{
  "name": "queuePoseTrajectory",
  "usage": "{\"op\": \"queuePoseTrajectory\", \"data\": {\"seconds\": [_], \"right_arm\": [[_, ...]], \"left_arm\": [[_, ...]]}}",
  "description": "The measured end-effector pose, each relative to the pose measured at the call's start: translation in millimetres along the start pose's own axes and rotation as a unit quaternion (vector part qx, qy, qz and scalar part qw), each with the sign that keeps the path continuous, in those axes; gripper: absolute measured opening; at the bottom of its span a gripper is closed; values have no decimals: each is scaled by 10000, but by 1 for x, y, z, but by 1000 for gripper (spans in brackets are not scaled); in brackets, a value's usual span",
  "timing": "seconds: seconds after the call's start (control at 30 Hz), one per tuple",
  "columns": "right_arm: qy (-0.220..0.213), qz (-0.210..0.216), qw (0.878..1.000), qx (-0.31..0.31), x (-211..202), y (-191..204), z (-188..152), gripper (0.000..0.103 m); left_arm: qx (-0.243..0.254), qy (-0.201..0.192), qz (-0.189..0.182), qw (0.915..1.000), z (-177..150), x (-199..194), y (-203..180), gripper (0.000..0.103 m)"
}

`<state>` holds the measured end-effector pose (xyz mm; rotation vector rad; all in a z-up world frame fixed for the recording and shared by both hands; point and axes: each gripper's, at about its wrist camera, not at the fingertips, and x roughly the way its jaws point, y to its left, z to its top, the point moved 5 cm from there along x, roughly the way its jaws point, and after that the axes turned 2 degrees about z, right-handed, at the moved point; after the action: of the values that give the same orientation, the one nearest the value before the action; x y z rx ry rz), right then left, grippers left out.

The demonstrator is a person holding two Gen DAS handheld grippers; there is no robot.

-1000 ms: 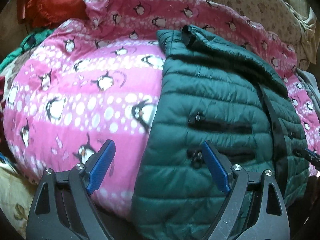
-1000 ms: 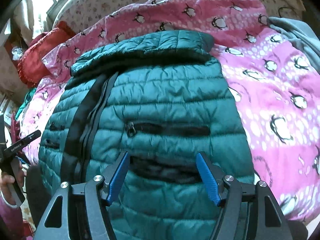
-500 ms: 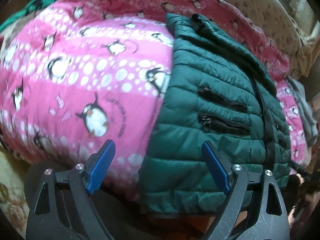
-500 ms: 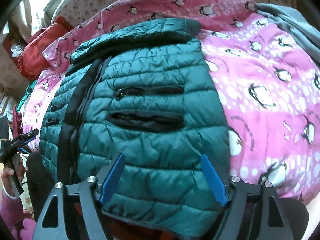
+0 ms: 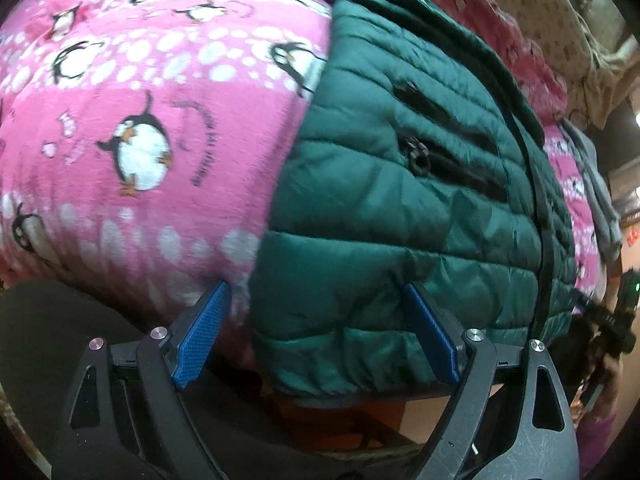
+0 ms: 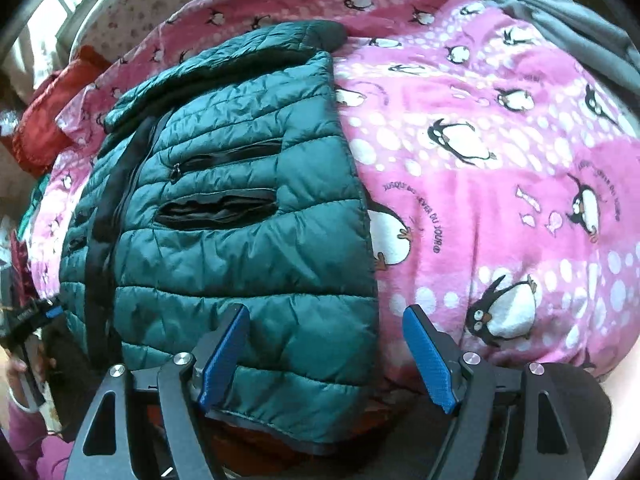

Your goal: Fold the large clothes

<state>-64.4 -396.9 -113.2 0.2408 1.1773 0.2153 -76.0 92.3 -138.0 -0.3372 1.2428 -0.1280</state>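
Both tools stand with jaws spread wide and nothing pressed between the blue pads. Left tool (image 5: 316, 336), pointing steeply down, straddles the near left corner of the hem of a dark green quilted puffer jacket (image 5: 408, 184); its left pad (image 5: 202, 336) lies over the pink penguin-print fleece blanket (image 5: 140, 152) and its right pad (image 5: 430, 340) over the jacket, neither one pinching cloth. Right tool (image 6: 326, 356) straddles the opposite corner of the same hem: its left pad (image 6: 224, 356) sits over the jacket (image 6: 224, 216), its right pad (image 6: 428, 360) over the blanket (image 6: 500, 184). Whether any pad actually touches the fabric cannot be told. Jacket lies flat, front up, on the blanket that covers a bed, with its collar at the far end and its hem at the near edge; a black central zipper (image 6: 108, 200) runs its length, and two black zippered pockets (image 6: 218, 210) show on one panel. Grey garment (image 6: 560, 12) lies at the far right of the blanket; a red cushion (image 6: 52, 116) rests at the far left. Part of the left tool and the hand holding it (image 6: 20, 364) appear at the left border of the right wrist view.
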Motion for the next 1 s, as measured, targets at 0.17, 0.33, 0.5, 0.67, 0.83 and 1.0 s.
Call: {"op": "queuePoseTrajectory", "data": {"seconds": [0.17,0.33,0.5,0.67,0.83,1.0], "right_arm": [[125,200,9997,47,11,1,-1,76],[252,589,9979,-92,14,13,-8,76],[272,590,9976,-251,18,18,-9,76],[186,747,9970,-69,22,15,-8,76],[75,828,9958,-378,12,22,-9,53],[116,695,9949,-722,14,31,-9,46]], "left_arm": [[-11,113,-134,9998,-4,5,-4,88],[-201,205,-273,9992,-7,7,2,88],[-209,173,-204,9994,-7,8,-1,88],[-215,163,-183,9995,-6,9,-2,88],[-201,173,-174,9995,-5,11,-4,88],[-192,166,-147,9996,-5,11,-2,88]]}}
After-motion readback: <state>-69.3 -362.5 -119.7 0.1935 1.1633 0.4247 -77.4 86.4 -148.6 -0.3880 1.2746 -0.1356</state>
